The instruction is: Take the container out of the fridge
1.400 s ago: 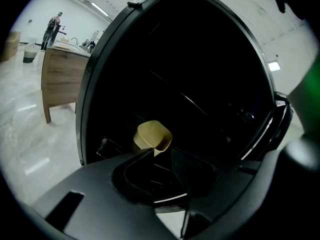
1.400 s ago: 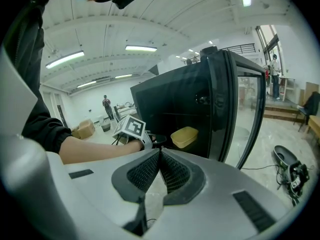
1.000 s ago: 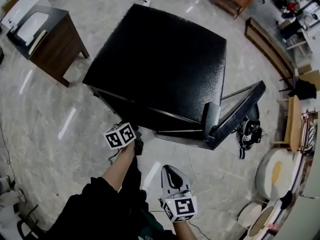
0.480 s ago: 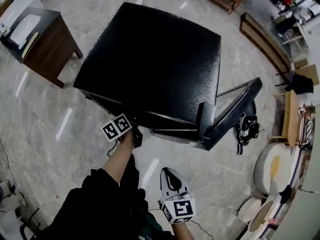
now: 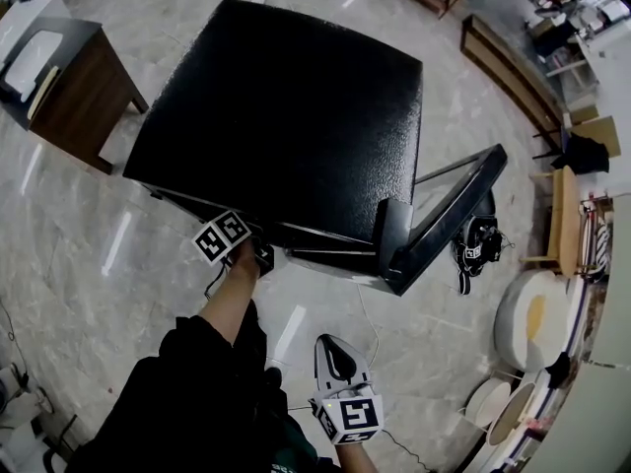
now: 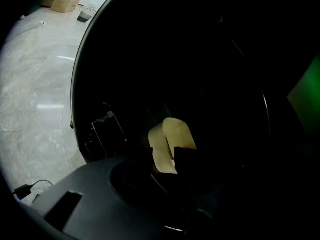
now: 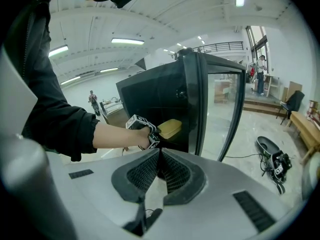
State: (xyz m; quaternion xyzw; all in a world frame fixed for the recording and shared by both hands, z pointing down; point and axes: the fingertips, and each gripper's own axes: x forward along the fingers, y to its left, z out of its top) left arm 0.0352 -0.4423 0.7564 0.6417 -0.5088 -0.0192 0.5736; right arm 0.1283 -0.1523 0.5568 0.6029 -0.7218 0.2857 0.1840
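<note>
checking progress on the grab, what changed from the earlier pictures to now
The left tongs moved in toward the fridge and have just been opening; the yellow container sits between them, ungripped. The fridge door stayed open and the right tongs stayed back, empty.

The pale grey marble floor [image 5: 69, 254] runs all round, glossy and streaked with reflected light. A dark wooden cabinet [image 5: 79, 101] with a black top stands off to one side. A long low wooden bench [image 5: 508, 72] sits across the way. Overhead, the white ceiling [image 7: 165, 14] carries bright strip lights [image 7: 127, 41]. At the far end there is a railed gallery [image 7: 222, 46] beside tall windows [image 7: 257, 41].
</note>
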